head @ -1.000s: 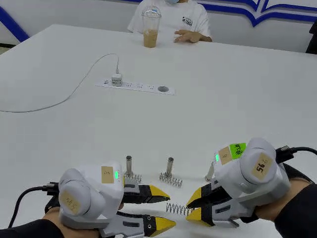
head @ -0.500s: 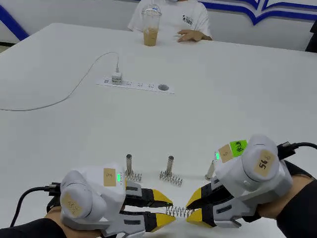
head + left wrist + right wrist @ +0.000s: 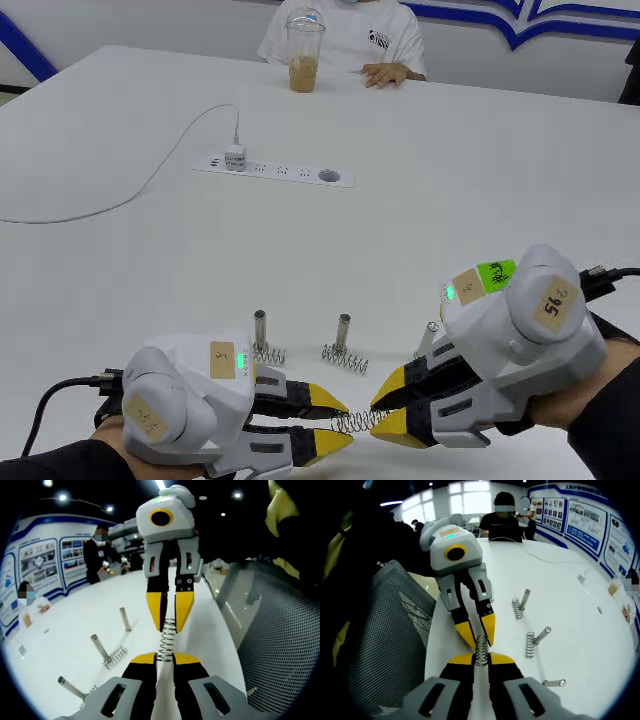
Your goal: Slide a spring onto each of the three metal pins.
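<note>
A loose steel spring [image 3: 356, 420] hangs level between both grippers just above the table's near edge. My left gripper [image 3: 338, 423] is shut on its left end, and my right gripper [image 3: 378, 417] is shut on its right end. In the left gripper view the spring [image 3: 167, 637] runs from my own jaws up into the right gripper's yellow tips. Two upright pins [image 3: 260, 328] [image 3: 343, 332] stand just beyond, each with a spring [image 3: 268, 354] [image 3: 346, 360] lying at its base. A third pin [image 3: 553, 683] lies flat with no spring beside it.
A white power strip [image 3: 275, 172] with a plugged charger and a cable [image 3: 150, 185] lies mid-table. A person sits at the far edge beside a plastic cup [image 3: 305, 52]. A mesh chair back [image 3: 385, 625] stands near the table's front edge.
My left gripper has moved in and shut its jaws on the spring's free end, which the right gripper alone held before. The right gripper has lifted slightly.
</note>
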Available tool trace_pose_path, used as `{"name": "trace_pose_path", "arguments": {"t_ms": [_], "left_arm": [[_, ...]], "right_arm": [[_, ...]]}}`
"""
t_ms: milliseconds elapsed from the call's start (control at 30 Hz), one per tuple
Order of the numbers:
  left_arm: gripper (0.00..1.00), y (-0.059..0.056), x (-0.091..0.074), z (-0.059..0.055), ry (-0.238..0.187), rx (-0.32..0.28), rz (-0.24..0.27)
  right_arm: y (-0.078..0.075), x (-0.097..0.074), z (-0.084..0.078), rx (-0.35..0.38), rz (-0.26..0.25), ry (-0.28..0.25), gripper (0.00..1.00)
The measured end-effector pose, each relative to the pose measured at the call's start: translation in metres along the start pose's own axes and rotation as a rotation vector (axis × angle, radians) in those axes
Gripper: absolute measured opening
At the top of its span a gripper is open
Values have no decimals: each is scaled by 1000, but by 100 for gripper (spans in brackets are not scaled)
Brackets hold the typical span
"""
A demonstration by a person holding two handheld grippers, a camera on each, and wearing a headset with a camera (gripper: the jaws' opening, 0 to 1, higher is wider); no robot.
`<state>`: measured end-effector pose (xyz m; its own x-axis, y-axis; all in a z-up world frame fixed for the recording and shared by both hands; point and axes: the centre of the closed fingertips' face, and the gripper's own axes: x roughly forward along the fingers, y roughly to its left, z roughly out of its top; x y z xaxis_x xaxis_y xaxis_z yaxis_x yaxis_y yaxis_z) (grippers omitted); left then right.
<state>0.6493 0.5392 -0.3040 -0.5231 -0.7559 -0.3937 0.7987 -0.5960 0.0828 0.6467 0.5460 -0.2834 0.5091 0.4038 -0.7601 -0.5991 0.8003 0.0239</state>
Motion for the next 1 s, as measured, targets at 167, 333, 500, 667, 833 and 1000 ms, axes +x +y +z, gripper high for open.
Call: {"name": "trace_pose_path", "arguments": {"t_ms": [167,333,500,667,833,1000], "left_arm": [[11,-1,0,0,0,0,-2],[11,-1,1,1,-1,-4,-4],[11,-3,2,2,-5,-3,-10],[11,-5,2,3,-9,-4,-12],[11,-6,3,3,-8,-4,-15],[11,-6,2,4,-16,-7,-13]], "right_arm": [[0,-2,9,-13,-6,-21,12],[1,-2,17,-28,-11,-37,12],[3,-1,26,-44,-15,-50,12],[5,1,31,-53,-15,-58,12],[6,3,32,-55,-10,-54,12],[7,3,29,-39,-8,-45,15]]}}
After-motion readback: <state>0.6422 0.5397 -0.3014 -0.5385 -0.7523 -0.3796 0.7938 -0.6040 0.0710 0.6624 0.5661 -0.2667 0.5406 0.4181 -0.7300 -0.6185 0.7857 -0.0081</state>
